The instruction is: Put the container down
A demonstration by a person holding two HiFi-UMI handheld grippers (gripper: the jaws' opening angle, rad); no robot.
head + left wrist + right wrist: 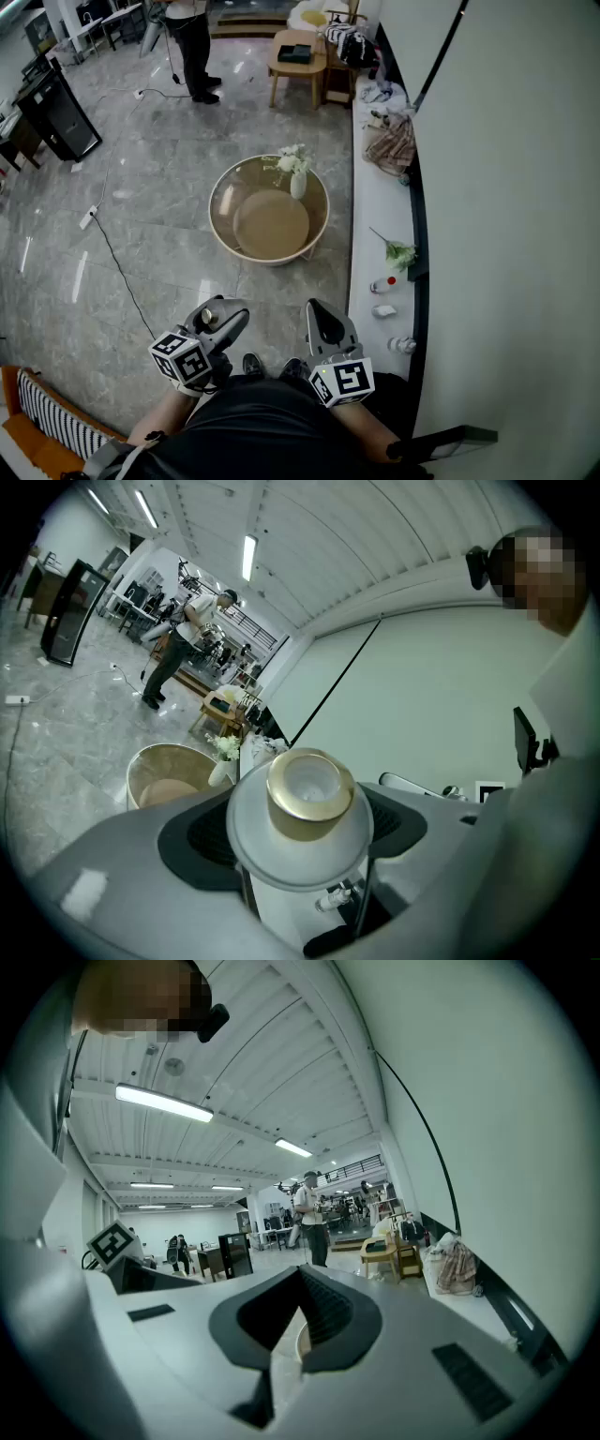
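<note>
A pale frosted container [302,803] with a gold collar round its open neck sits between the dark pads [202,836] of my left gripper [302,829]. The jaws stand wide and are shut on its body. In the head view my left gripper [223,323] hangs low over the floor by my knees, and the container [208,319] shows only as a small round top. My right gripper [319,321] is beside it, level with it. In the right gripper view its jaws [300,1279] meet at the tips with nothing held.
A round glass-topped table [225,192] with a white vase of flowers [296,178] stands ahead. A white ledge [375,216] along the right wall carries small bottles and a sprig. A cable [117,267] crosses the floor; a person [192,47] stands far back.
</note>
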